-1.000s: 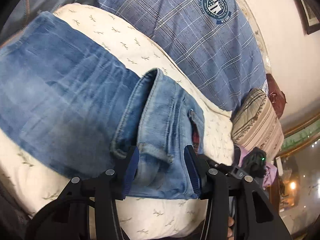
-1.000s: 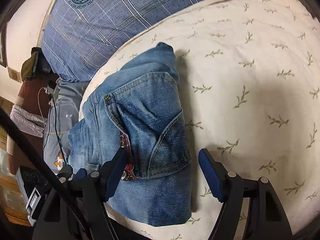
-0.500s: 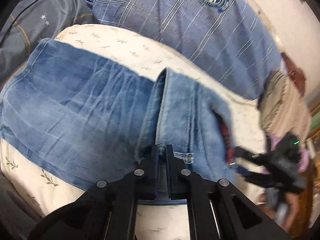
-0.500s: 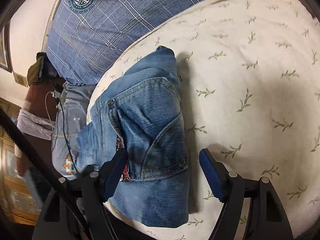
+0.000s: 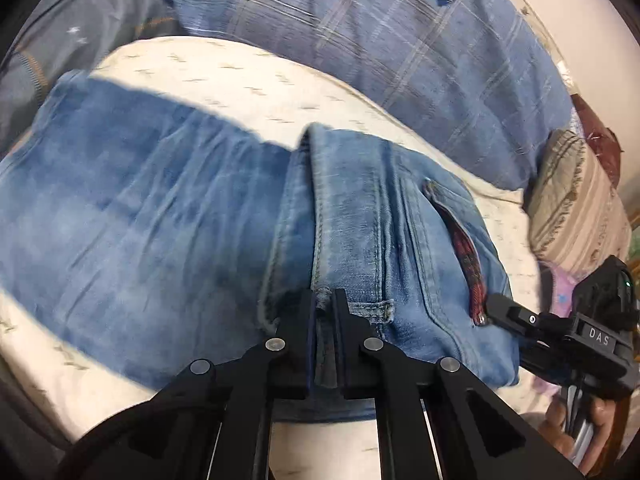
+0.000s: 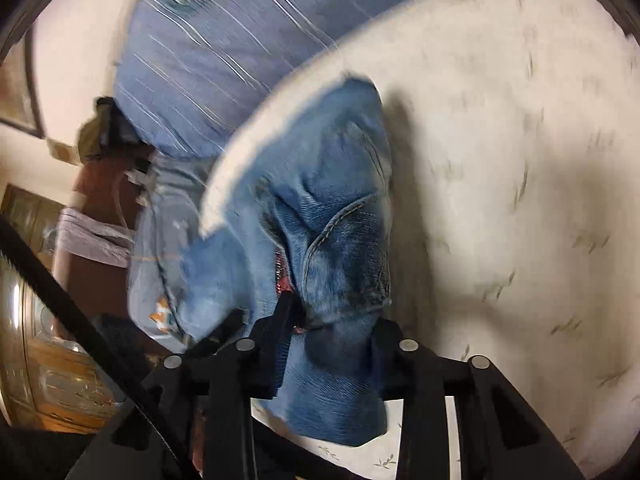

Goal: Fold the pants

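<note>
Light-blue jeans point(image 5: 152, 220) lie on a cream leaf-print bed sheet point(image 5: 248, 92), with one part folded over the rest point(image 5: 360, 216). My left gripper point(image 5: 322, 304) is shut on the near edge of that folded layer. In the right wrist view the pocket end of the jeans point(image 6: 340, 248) is bunched up between the fingers of my right gripper point(image 6: 332, 332). Its jaws are closing and the pads press into the denim. The right gripper point(image 5: 560, 332) also shows at the right edge of the left wrist view, at the red-lined pocket point(image 5: 468, 264).
A blue plaid cover with a round crest point(image 5: 400, 40) lies beyond the jeans. A striped cushion point(image 5: 576, 204) sits at the right and a grey starred cloth point(image 5: 72, 40) at the far left. A hand point(image 5: 588, 440) holds the right tool. Wooden furniture point(image 6: 48, 360) stands off the bed.
My left gripper went from open around the folded edge to shut on it, and it shifted across the jeans. My right gripper's jaws narrowed onto the pocket end, and the denim there is now bunched up.
</note>
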Motion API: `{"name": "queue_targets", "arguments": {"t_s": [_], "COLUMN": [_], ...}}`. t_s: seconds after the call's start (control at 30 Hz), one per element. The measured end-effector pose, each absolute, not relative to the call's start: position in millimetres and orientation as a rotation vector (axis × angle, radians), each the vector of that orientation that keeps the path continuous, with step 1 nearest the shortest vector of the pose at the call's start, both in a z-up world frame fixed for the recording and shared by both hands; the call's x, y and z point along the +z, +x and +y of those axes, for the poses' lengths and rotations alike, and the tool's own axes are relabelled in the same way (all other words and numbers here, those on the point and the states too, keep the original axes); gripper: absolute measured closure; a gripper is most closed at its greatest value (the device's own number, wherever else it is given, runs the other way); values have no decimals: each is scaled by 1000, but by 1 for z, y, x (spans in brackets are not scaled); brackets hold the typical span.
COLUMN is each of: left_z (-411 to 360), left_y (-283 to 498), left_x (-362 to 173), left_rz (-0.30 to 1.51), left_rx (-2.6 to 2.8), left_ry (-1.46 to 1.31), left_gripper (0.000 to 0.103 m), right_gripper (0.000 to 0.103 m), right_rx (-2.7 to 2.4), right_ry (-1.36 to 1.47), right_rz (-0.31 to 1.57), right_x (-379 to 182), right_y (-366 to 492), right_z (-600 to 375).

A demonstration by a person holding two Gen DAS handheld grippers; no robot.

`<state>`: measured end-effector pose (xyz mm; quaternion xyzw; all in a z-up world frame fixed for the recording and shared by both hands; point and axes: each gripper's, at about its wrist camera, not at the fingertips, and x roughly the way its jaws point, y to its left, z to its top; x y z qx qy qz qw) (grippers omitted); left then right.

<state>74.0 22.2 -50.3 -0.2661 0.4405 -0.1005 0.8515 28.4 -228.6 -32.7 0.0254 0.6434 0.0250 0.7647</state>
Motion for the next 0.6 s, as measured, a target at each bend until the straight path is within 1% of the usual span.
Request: {"name": "queue_targets", "arguments": {"t_s": [0.13, 0.2, 0.23, 0.3, 0.37, 0.4, 0.43, 0.5, 0.53, 0.57, 0.6], "left_z": [-33, -62, -75, -81, -76, -69, -61, -40, -23, -10, 5], "left_y": [104, 117, 121, 116, 104, 96, 89, 73, 64, 55, 49], "left_x": [-44, -52, -59, -57, -51, -47, -43, -33, -26, -20, -17], "left_rz": [969, 1014, 1049, 1012, 976, 969, 963, 923, 894, 874, 858], "left_rx": [-327, -344, -345, -332, -358, -358, -339, -317, -299, -268, -226], "left_ry": [-537, -477, -468, -457, -459, -454, -450, -474, -493, -509, -531], "left_gripper": [96, 95, 95, 94, 85, 76, 71, 69, 64, 61, 54], "right_gripper": [74, 75, 73, 61, 53, 51, 49, 39, 33, 30, 29], "right_rx": [-73, -165, -217, -324, -369, -372, -373, -369, -348, -308, -231], "right_ry": [-152, -170, -188, -126, -135, -165, -199, -298, -320, -334, -326], "right_rz": [1231, 1197, 1204, 1262, 1277, 1254, 1219, 1101, 1072, 1038, 1017], "right_x": [15, 31, 33, 26, 21, 25, 30, 46, 50, 55, 55], "right_y": [33, 36, 38, 42, 41, 41, 41, 33, 31, 26, 19], "right_z": [-229, -249, -261, -293, -298, -291, -283, -258, -249, -240, -226]}}
